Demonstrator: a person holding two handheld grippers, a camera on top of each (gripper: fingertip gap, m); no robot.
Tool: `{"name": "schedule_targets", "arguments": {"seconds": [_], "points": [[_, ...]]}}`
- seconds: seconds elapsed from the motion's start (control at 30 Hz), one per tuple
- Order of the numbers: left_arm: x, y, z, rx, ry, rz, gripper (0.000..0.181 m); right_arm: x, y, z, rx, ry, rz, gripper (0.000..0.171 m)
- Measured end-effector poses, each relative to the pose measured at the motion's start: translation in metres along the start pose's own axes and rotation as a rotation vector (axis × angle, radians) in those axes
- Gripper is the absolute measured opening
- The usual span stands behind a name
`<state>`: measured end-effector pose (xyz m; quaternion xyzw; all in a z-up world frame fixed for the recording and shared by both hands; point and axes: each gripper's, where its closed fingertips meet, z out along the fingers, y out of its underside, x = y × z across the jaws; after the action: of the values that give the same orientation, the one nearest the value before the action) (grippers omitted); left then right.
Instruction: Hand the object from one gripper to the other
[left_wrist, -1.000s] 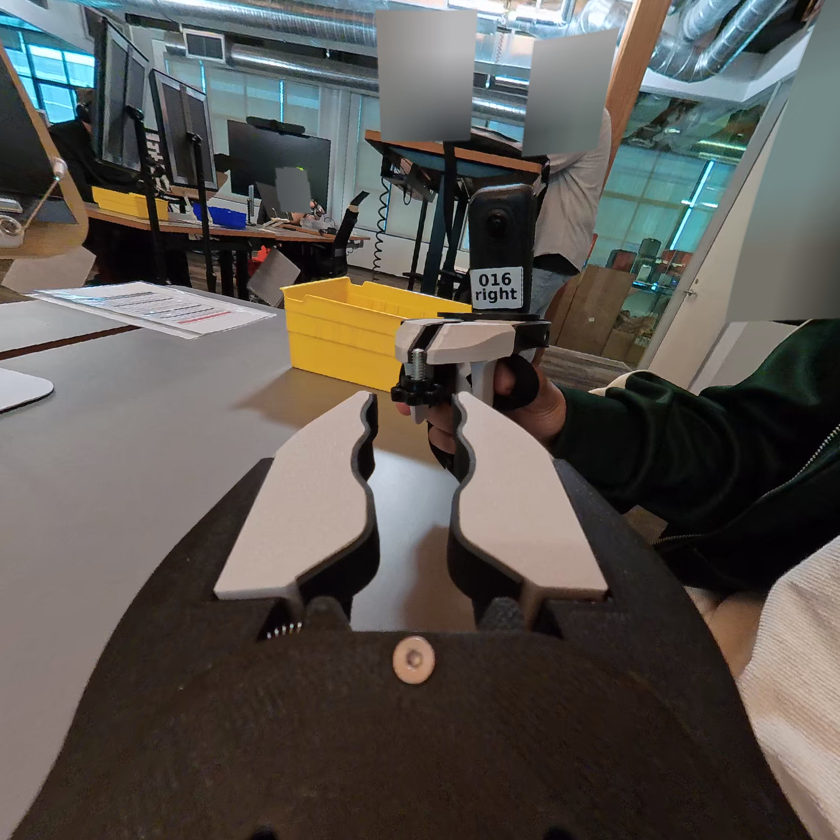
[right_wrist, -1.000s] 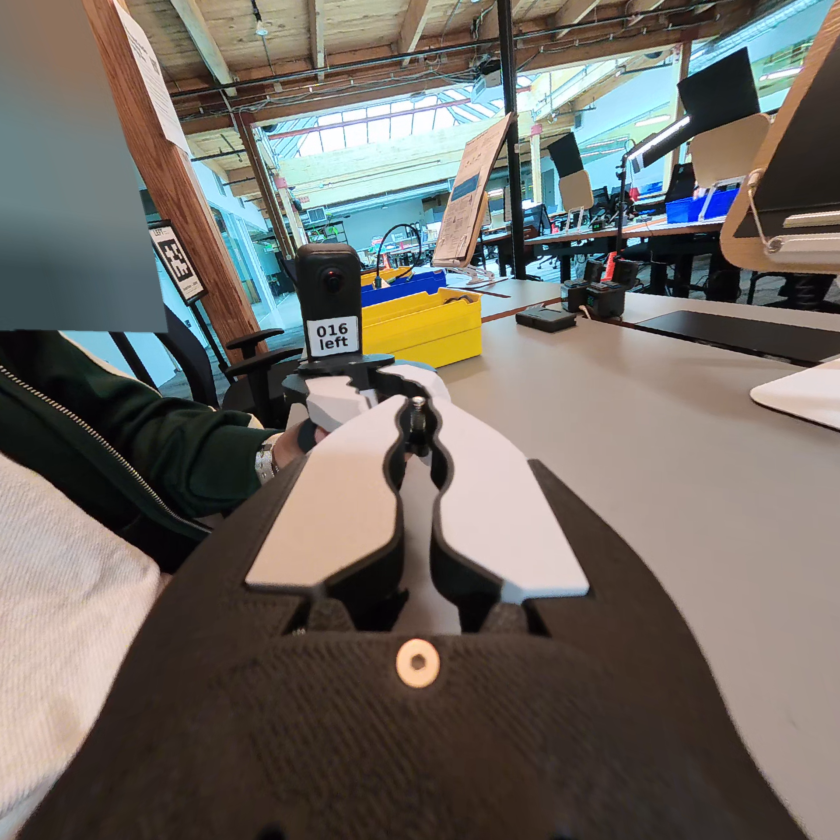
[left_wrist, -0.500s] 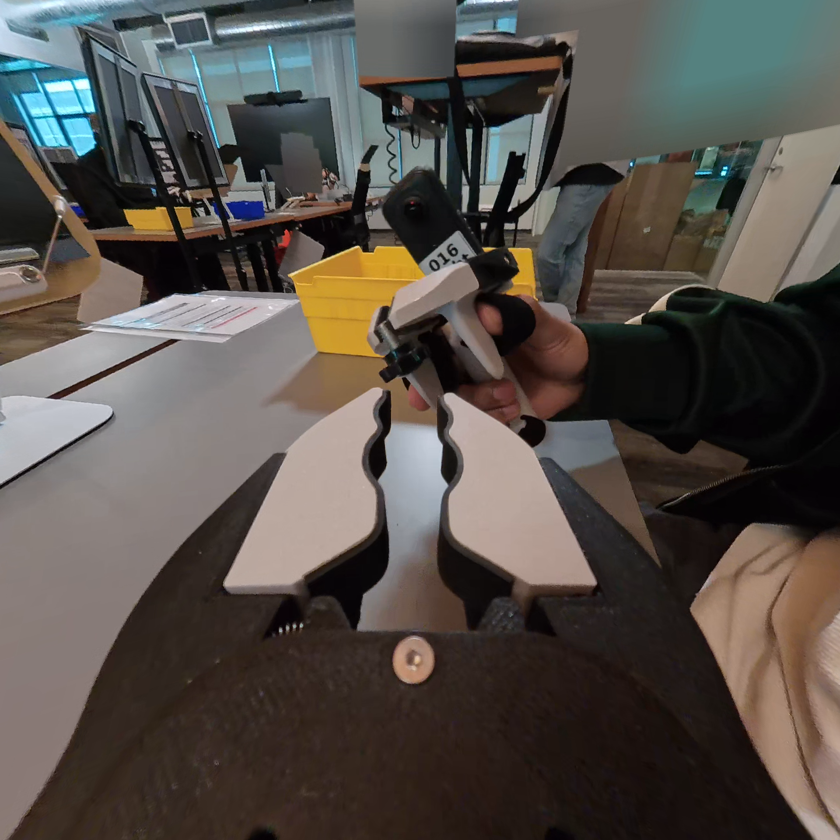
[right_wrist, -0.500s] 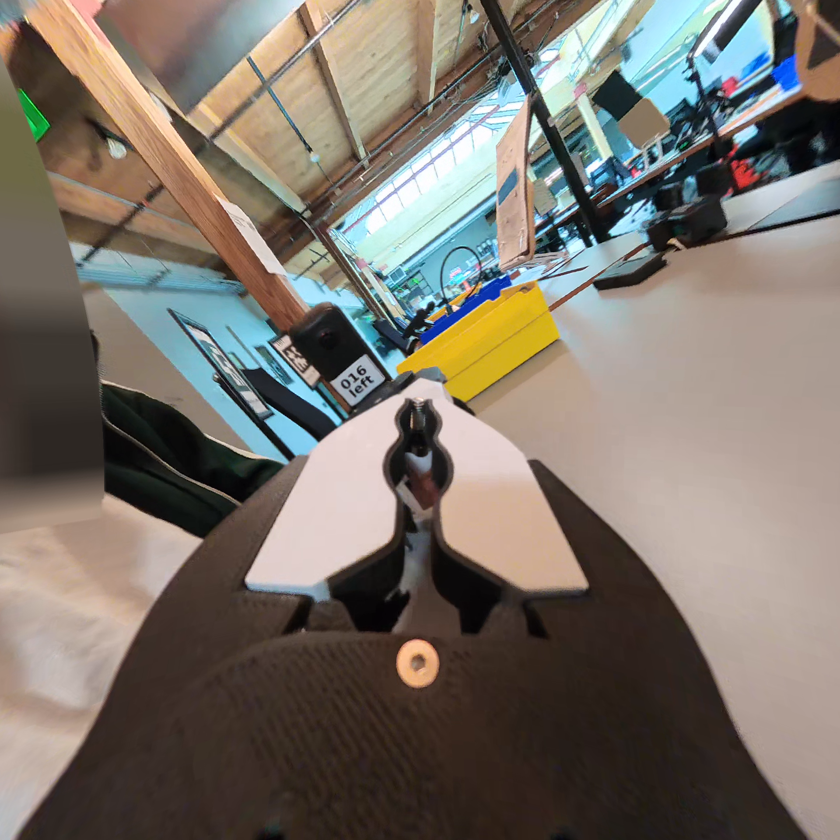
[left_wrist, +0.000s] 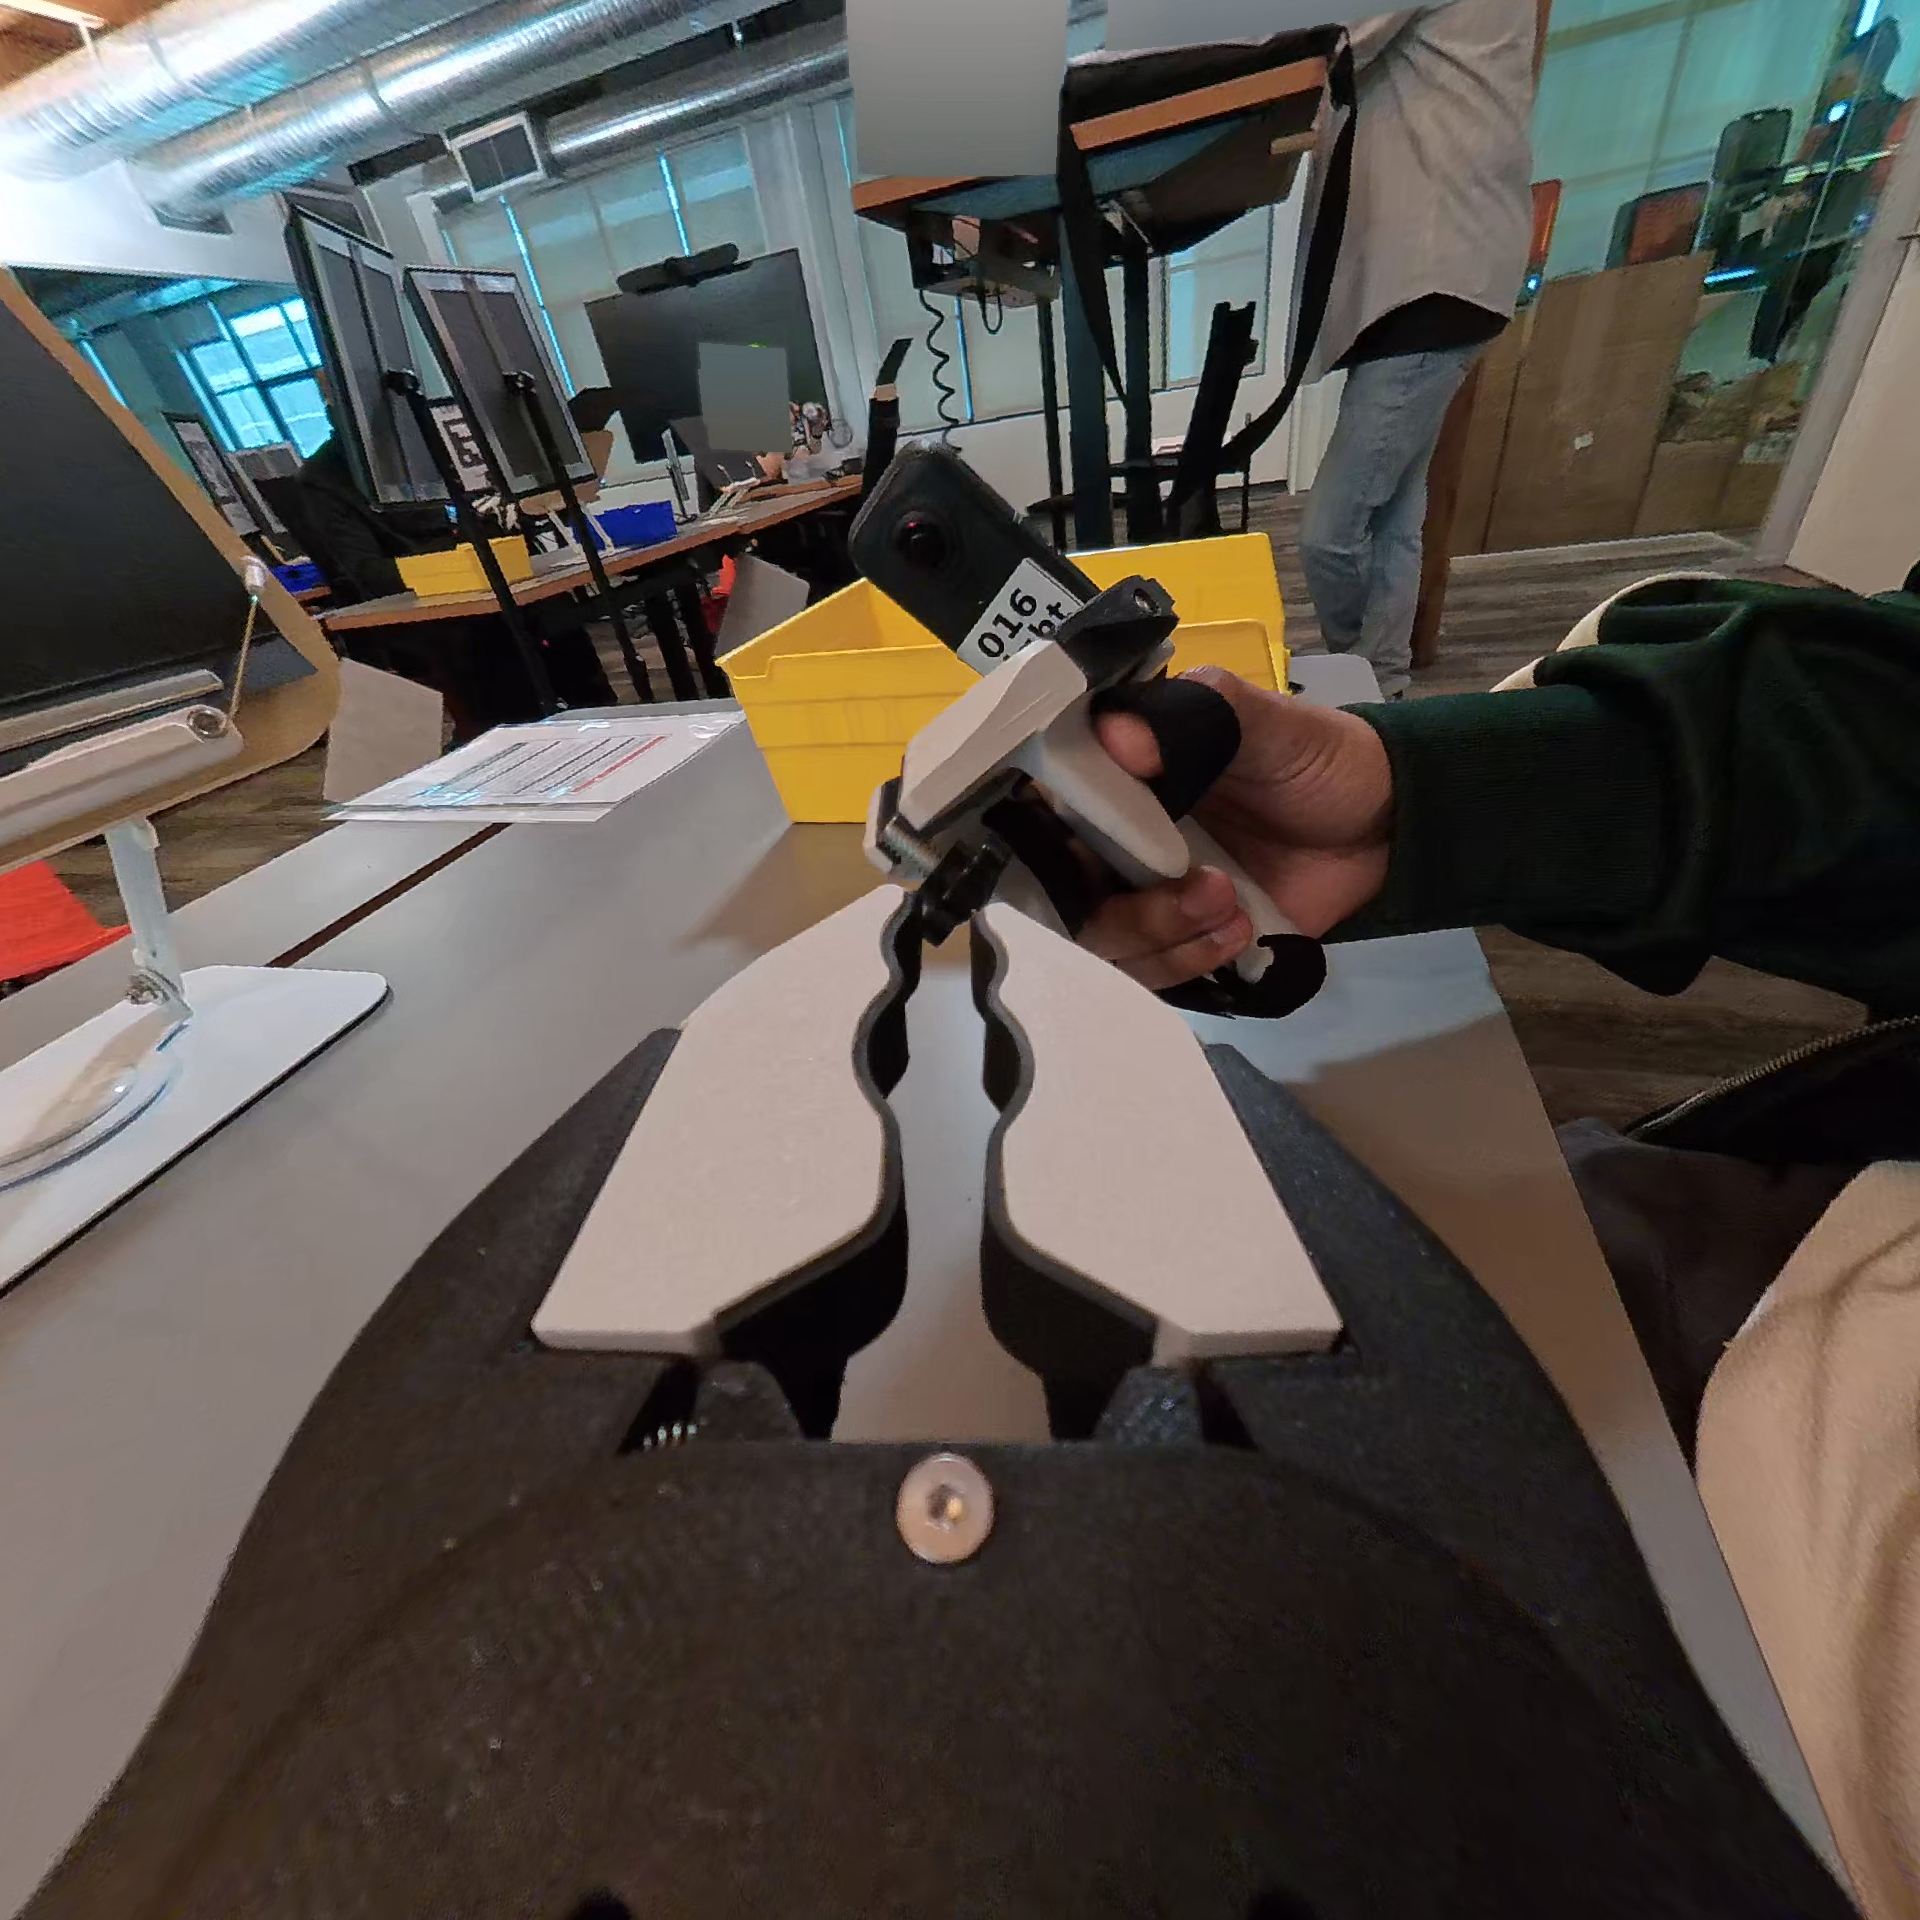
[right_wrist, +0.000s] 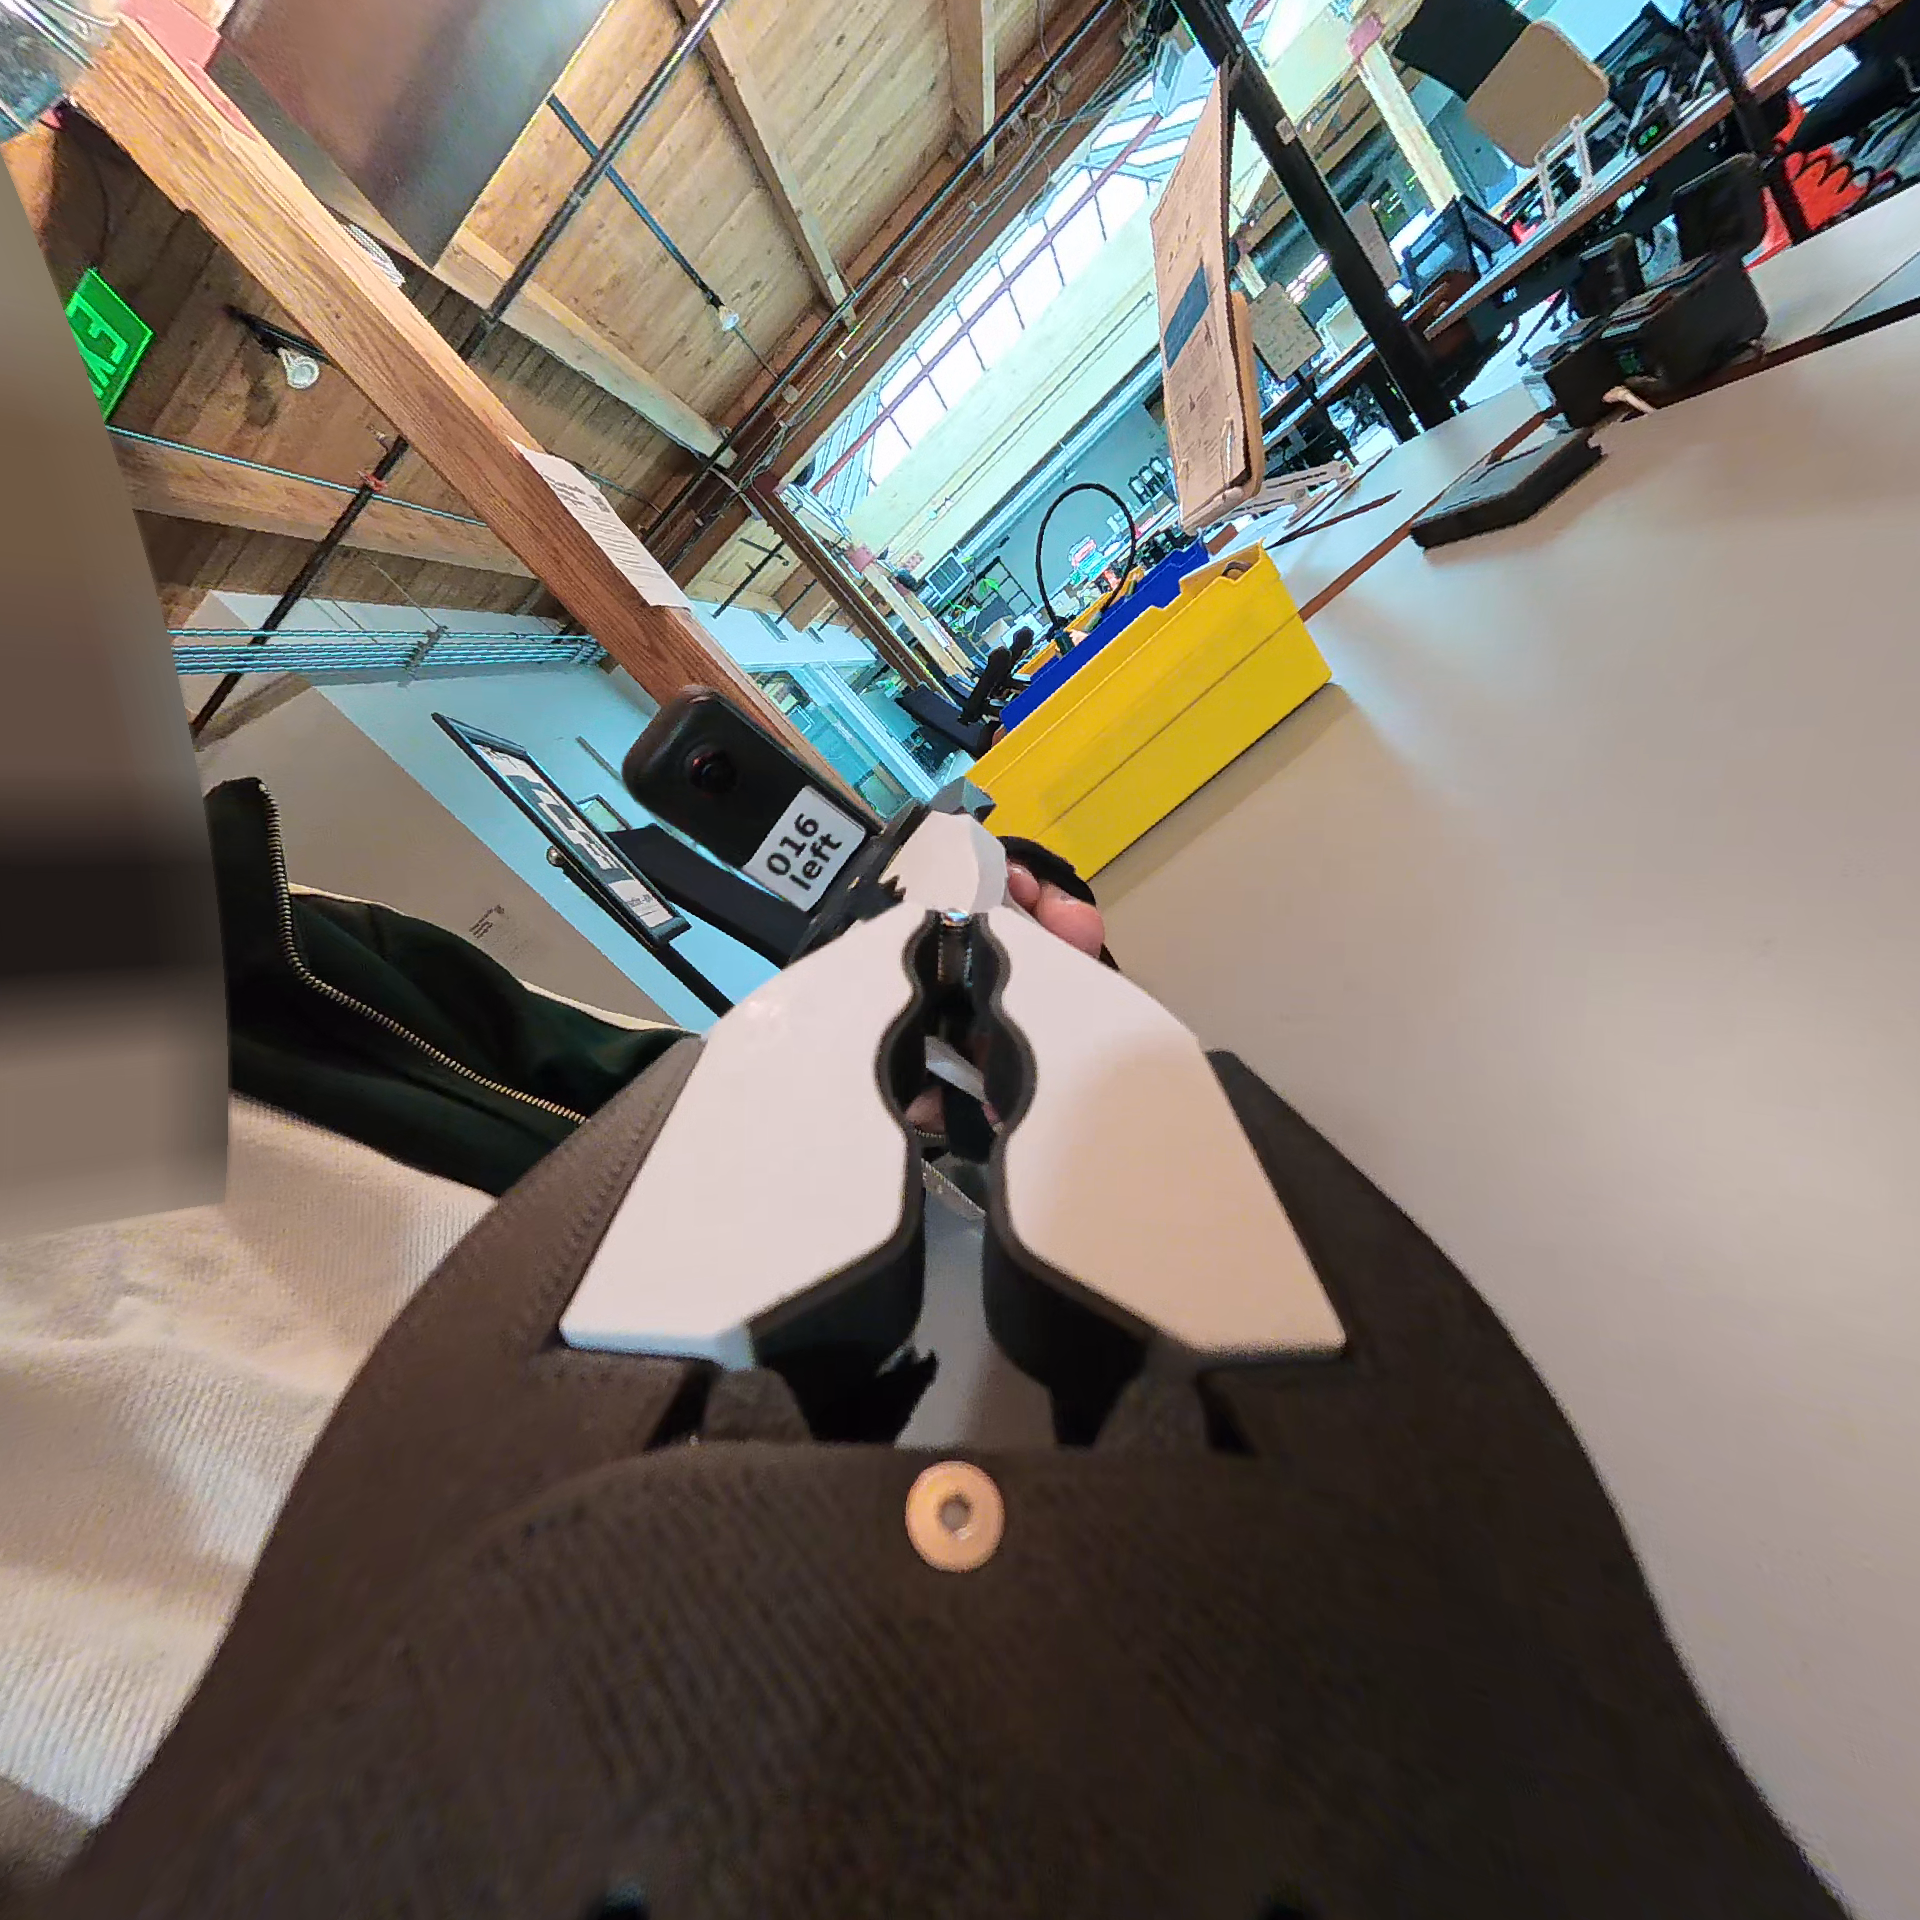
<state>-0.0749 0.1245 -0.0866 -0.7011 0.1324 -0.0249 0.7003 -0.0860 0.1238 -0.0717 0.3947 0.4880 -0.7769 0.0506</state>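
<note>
The right hand-held gripper (left_wrist: 902, 837) is held tilted, tips down, by a hand (left_wrist: 1278, 800) in a dark green sleeve (left_wrist: 1621, 779). It hangs above the grey surface (left_wrist: 312, 1143), close to the edge nearest the person. Its white fingers are pinched on a bolt (left_wrist: 914, 844), whose threaded end pokes out between the tips; a black knob (left_wrist: 961, 883) sits on the bolt just below them. In the right wrist view the same hand-held gripper (right_wrist: 951, 925) shows its fingers drawn close, with the bolt (right_wrist: 951, 940) gripped in the notch near the tips and clear of the surface (right_wrist: 1558, 935). The left hand-held gripper (left_wrist: 940, 920) points at it from the near side. Its fingers stand only narrowly apart and the knob lies right between the tips. Whether the pads actually press on the knob cannot be told, since the dark inner edges and the black knob run together. Both tools thus meet at the bolt, in the air. A yellow bin (left_wrist: 831, 707) stands at the far edge of the surface, well behind the meeting point; it shows again in the right wrist view (right_wrist: 1143, 717). A printed sheet (left_wrist: 540, 769) lies flat toward the far left, and a white stand base (left_wrist: 156, 1070) rests by the left edge.
</note>
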Motion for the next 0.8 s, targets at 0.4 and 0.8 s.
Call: {"name": "schedule_targets", "arguments": {"seconds": [0.4,0.8], "points": [[0.003,-0.001,0.001,-0.003,0.003,0.019,0.005,0.007,0.002,0.005,-0.003,0.023,-0.002,0.012],[-0.032,0.001,-0.014,0.219,0.219,-0.98,0.004,0.005,-0.01,0.003,-0.026,0.235,-0.655,0.037]]}}
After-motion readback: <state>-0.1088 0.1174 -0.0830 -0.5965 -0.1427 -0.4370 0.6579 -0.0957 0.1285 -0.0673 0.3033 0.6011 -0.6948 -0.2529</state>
